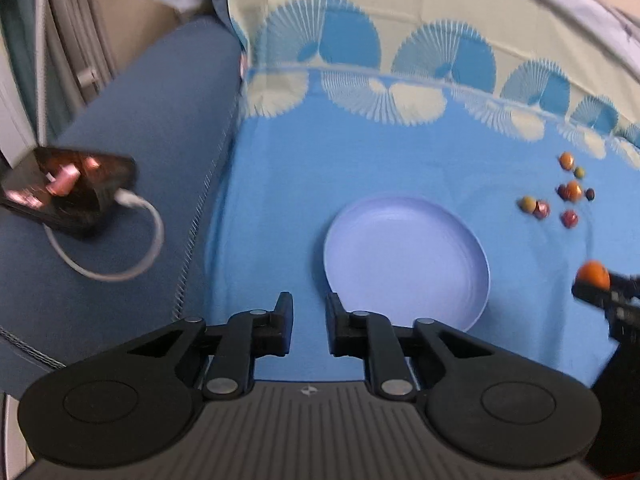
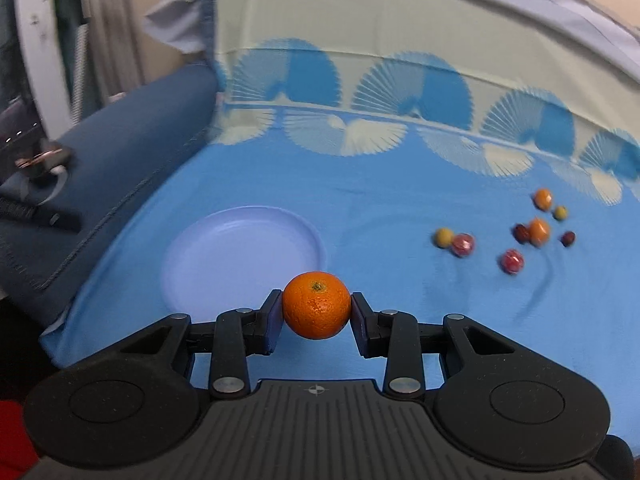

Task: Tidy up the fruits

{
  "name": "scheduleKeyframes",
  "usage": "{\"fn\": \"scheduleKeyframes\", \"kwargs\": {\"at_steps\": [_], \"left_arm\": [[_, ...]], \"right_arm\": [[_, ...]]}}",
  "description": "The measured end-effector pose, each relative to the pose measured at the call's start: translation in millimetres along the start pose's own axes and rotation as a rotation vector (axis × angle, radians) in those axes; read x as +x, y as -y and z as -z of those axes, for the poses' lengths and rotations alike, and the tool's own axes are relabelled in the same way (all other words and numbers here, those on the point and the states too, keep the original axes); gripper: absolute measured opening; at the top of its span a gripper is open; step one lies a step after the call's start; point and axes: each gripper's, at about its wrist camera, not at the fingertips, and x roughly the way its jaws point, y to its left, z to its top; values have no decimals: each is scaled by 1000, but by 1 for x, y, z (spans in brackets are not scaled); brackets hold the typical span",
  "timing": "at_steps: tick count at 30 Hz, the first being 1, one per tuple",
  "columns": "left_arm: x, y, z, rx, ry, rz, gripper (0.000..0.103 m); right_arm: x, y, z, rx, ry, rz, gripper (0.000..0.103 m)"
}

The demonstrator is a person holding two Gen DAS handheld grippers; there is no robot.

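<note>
Now you are in the carrying step: one fruit is picked, and the plate [image 2: 240, 256] waits with nothing in it.

In the right wrist view, at the far left edge you see a phone [image 2: 38, 168] on the dark cushion [image 2: 132, 140]. The plate sits left of centre on the blue cloth [image 2: 400, 208]. At the centre bottom, your right gripper [image 2: 316, 312] holds the orange [image 2: 317, 305] between both fingers, pads touching its two sides, just beside the near rim of the plate. At the right of the frame the other fruits [image 2: 516, 232] lie scattered, well apart from the plate.

In the left wrist view, your left gripper [image 1: 309, 320] is at the bottom centre, narrowly parted and holding nothing, its right finger over the near rim of the plate.

I judge the next move asks you to bring the orange to the left, above the plate's flat middle, lower it close, and only then let the fingers part. It is round, so it may roll to the rim if released high. The pictures are blurred, so go slowly.
</note>
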Motion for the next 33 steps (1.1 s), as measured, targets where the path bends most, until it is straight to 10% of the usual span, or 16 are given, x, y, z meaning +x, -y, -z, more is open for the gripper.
{"fn": "scheduleKeyframes", "kwargs": {"at_steps": [4,6,18,25,29,33], "left_arm": [[19,6,7,-48,-58,39,82],[24,13,6,-44,-40,35,91],[47,117,-45,115,14,204,92],[125,253,-83,436,76,284,102],[193,305,-90,693,12,283,78],[223,320,-91,817,7,318,77]], "right_arm": [[22,19,-5,44,-2,11,37],[27,29,-3,50,-9,19,37],[40,97,10,180,20,150,37],[58,167,30,277,41,338,37],[75,192,44,327,71,353,37],[84,210,49,435,82,298,38]]}}
